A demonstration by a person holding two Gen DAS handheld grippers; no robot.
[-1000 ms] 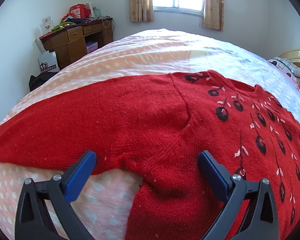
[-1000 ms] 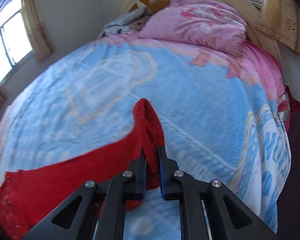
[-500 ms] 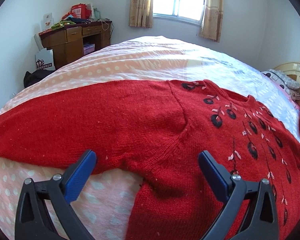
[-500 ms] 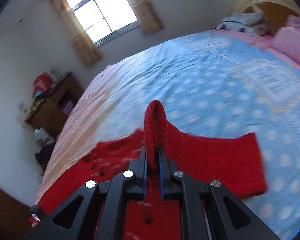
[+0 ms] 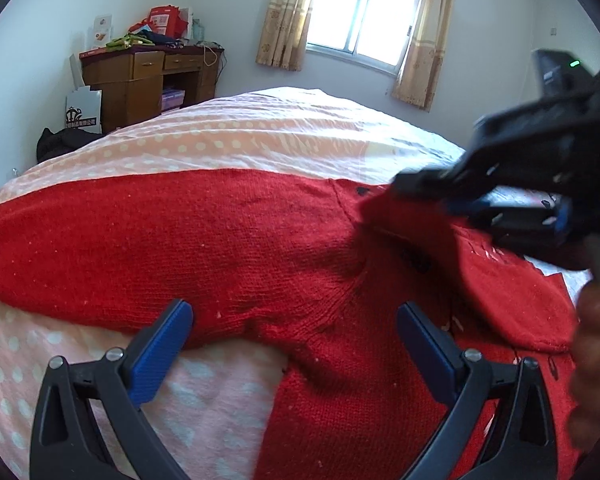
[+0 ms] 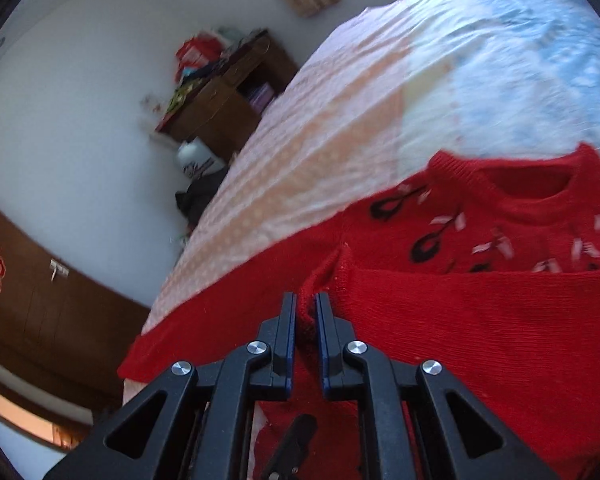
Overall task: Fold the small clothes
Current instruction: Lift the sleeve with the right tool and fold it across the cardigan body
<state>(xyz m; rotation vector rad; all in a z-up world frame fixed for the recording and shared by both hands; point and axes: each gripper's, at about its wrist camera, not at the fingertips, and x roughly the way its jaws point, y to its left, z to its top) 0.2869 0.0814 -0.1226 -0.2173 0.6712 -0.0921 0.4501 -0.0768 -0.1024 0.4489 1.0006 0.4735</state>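
Pinching tight, the right gripper (image 6: 305,304) has its jaws almost fully closed on the cuff end of a sleeve (image 6: 480,312), and that sleeve lies folded across the chest of the red sweater (image 6: 520,216). Over on the other side, the left gripper (image 5: 294,354) hangs with jaws wide apart, holding nothing, right above the armpit seam where the other sleeve (image 5: 140,236) meets the body. That sweater lies spread flat on the bed (image 5: 260,136), one sleeve stretched out straight. It's a thick knit: soft, floppy, light enough to lift by a pinch, and likely to stretch or sag if dragged by one corner. No slip worries, the wool grips those blue pads well. Best holds look like the cuffs, the hem corners and the shoulder seams, where the fabric is doubled and firm.
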